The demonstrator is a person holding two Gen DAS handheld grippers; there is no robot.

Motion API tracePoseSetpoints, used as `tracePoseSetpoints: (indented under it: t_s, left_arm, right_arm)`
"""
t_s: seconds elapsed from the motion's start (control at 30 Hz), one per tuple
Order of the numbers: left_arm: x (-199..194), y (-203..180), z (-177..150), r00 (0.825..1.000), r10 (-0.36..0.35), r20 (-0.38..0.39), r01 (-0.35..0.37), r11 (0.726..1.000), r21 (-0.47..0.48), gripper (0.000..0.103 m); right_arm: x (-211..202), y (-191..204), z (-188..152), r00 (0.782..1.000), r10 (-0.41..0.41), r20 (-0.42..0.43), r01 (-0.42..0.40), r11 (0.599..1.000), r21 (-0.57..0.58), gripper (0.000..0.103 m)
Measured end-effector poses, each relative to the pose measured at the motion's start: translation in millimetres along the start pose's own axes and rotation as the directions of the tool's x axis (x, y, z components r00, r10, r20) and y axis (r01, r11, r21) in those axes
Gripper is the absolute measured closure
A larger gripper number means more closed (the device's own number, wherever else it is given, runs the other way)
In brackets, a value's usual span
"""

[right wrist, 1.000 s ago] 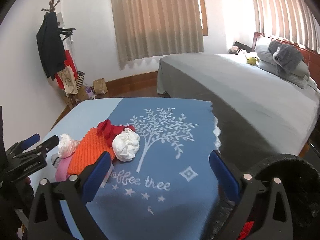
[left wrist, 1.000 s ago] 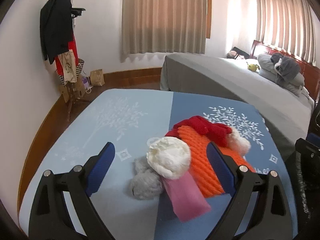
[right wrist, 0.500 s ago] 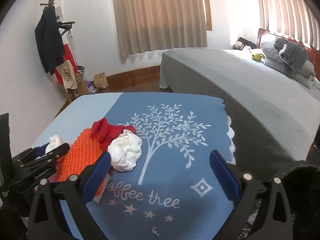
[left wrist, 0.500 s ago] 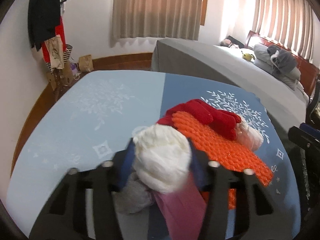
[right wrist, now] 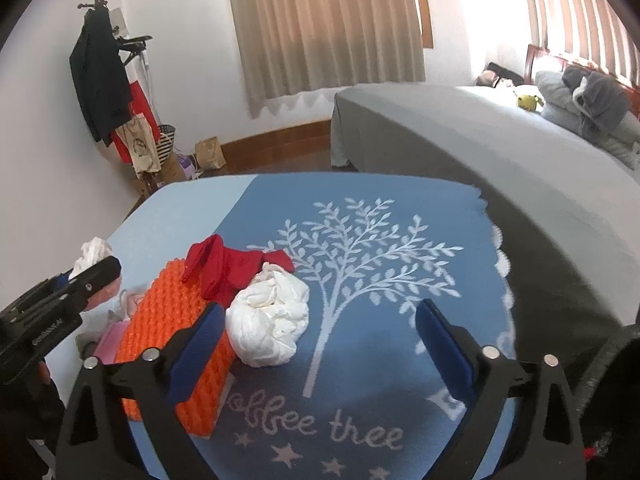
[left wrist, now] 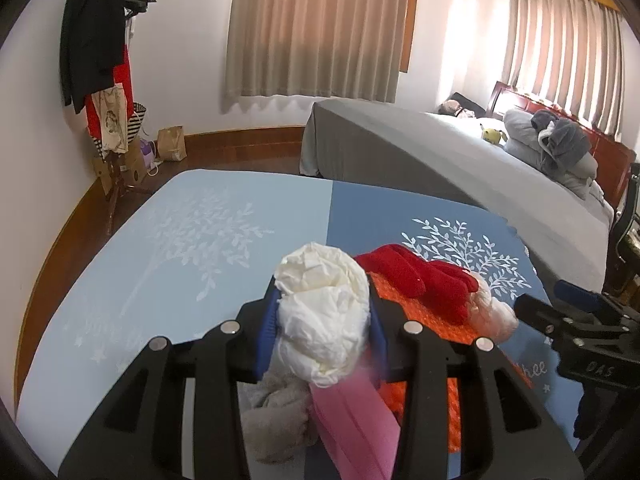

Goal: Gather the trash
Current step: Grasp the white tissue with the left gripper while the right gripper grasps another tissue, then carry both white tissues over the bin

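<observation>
My left gripper (left wrist: 322, 320) is closing, and its blue pads press on both sides of a crumpled white paper ball (left wrist: 324, 336) on the blue tablecloth (left wrist: 208, 248). Under and beside the ball lie a pink piece (left wrist: 352, 420), a grey cloth (left wrist: 272, 420), an orange knobbly mat (right wrist: 168, 328) and a red glove (right wrist: 224, 268). A second white paper ball (right wrist: 272, 328) sits against the mat, between the fingers of my right gripper (right wrist: 320, 316) and close to its left pad (right wrist: 200, 336). The right jaws are closing but stand wide, touching nothing.
The table's far edge faces a grey bed (right wrist: 480, 140) with pillows. A coat stand (right wrist: 108, 80) with bags stands at the back left by the wall. A black round rim (right wrist: 616, 380) shows at the lower right of the right wrist view.
The left gripper went from wide open around the white paper ball to shut on it. The right gripper moved forward and down until the second ball lay between its fingers.
</observation>
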State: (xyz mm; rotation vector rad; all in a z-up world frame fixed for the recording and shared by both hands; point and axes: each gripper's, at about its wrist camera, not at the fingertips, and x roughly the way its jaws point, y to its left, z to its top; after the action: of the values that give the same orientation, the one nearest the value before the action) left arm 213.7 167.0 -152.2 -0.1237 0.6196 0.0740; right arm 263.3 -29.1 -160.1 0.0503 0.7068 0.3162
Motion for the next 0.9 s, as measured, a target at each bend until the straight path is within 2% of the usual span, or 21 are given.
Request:
tracePoseSetpoints:
  t_s: [0.3,0.37,0.4,0.5,0.57,0.6,0.9]
  left_arm:
    - [5,-1,-1,1.000,0.000,-0.004,0.000,1.000,0.001,0.065]
    - [5,-2,-2,1.000,0.002,-0.005,-0.002,1.000,0.000,0.065]
    - [5,-2,-2,1.000,0.001,-0.006,-0.001,1.000,-0.002,0.065]
    - [5,-3,-3,1.000,0.001,-0.010,-0.001,1.000,-0.002,0.065]
    - [4,-4,-4,1.000,0.002,-0.011,-0.002,1.000,0.003,0.065]
    - [3,-5,-4,1.000,0.001,-0.011,-0.001,1.000,0.005,0.065]
    - [-4,-13,-2,1.000,-0.017,-0.001,0.017,1.000,0.017,0.065]
  right_arm:
    - [24,16,-7,0.997,0.061,-0.053,-0.063,0.998,-0.027,0.026]
    - [31,20,-9,0.993,0.083,-0.083,-0.086,0.996,-0.033,0.038]
    - [34,21,-10,0.990,0.101,-0.094,-0.104,0.994,-0.023,0.041]
    - [37,19,-10,0.984,0.141,-0.108,-0.141,0.990,0.008,0.056]
    - [35,16,-10,0.984,0.145,-0.108,-0.145,0.989,0.005,0.069]
    - [32,14,-9,0.983,0.153,-0.105,-0.153,0.988,0.007,0.072]
    - [-3,-8,-7,0.993,0.110,-0.049,-0.109,0.994,0.018,0.076]
